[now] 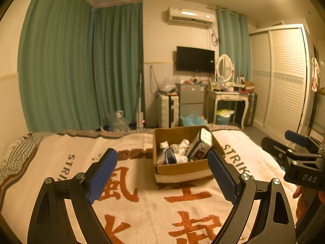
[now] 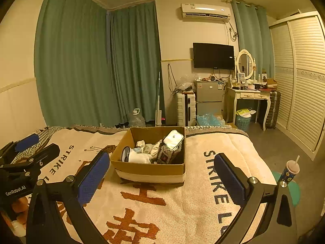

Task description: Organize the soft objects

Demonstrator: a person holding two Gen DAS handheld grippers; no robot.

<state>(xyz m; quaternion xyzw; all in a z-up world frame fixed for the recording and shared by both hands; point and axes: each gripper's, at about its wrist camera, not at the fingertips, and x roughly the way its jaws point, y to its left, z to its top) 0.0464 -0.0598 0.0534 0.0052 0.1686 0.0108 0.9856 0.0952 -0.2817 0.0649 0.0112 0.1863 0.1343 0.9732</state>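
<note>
A: Blue pads on both, spread wide, nothing btwn. L gripper (image 1: 162,174) & R gripper (image 2: 162,180) hover over the blanket (image 2: 182,203).

B: Where's the soft stuff?

A: In the box (image 1: 182,168), straight ahead of both, past the tips. Socks (image 1: 182,144), a shoe (image 2: 130,154), a pack (image 1: 200,144) leaning on the box's R wall, long axis tilted up.

B: Which hand's nearer?

A: Prob L: its R pad overlaps the box corner in L view. In R view the box sits btwn the pads, a bit L of centre. Can't tell for sure.
</note>
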